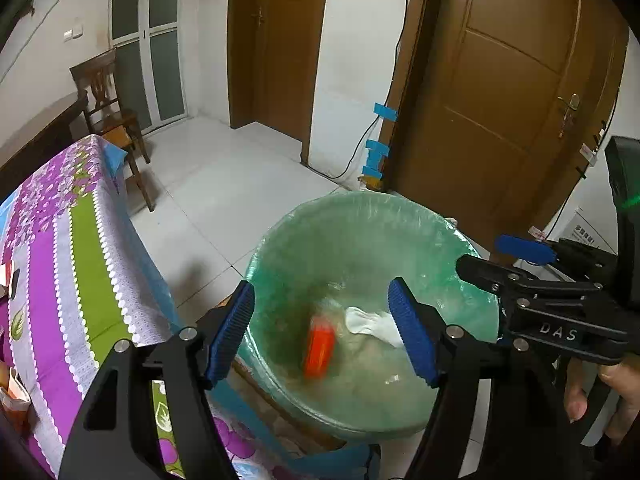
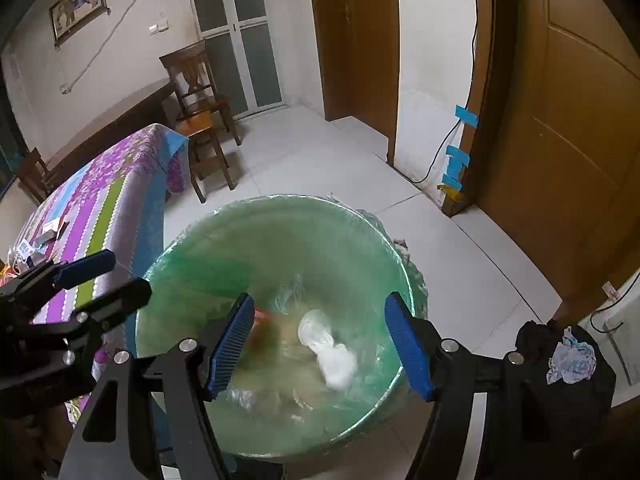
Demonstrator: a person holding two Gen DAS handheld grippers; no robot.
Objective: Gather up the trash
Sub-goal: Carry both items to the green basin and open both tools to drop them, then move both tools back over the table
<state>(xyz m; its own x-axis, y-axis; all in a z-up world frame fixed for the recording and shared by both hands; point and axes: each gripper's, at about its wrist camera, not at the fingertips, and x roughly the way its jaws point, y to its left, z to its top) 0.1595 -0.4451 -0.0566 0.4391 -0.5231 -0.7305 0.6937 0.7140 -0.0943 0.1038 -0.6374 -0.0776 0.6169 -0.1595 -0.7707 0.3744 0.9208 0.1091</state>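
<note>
Both grippers held over the trash bin (image 1: pixel 360 248), which stands on the floor (image 1: pixel 224 184) just right of the surface with the purple floral cloth (image 1: pixel 68 248). Bin lined with a green plastic bag (image 2: pixel 224 264). Left gripper (image 1: pixel 324 328) spread wide, nothing between its blue pads; right gripper (image 2: pixel 320 340) likewise wide apart and empty. Inside the bin: an orange item (image 1: pixel 319 350), blurred, toward the left; a white crumpled tissue (image 2: pixel 338 362) beside it, to the right, also blurred. Right gripper's frame shows at the right edge of the left wrist view. Wooden chair (image 2: pixel 200 96) far left; brown door (image 1: pixel 512 92) far right.
</note>
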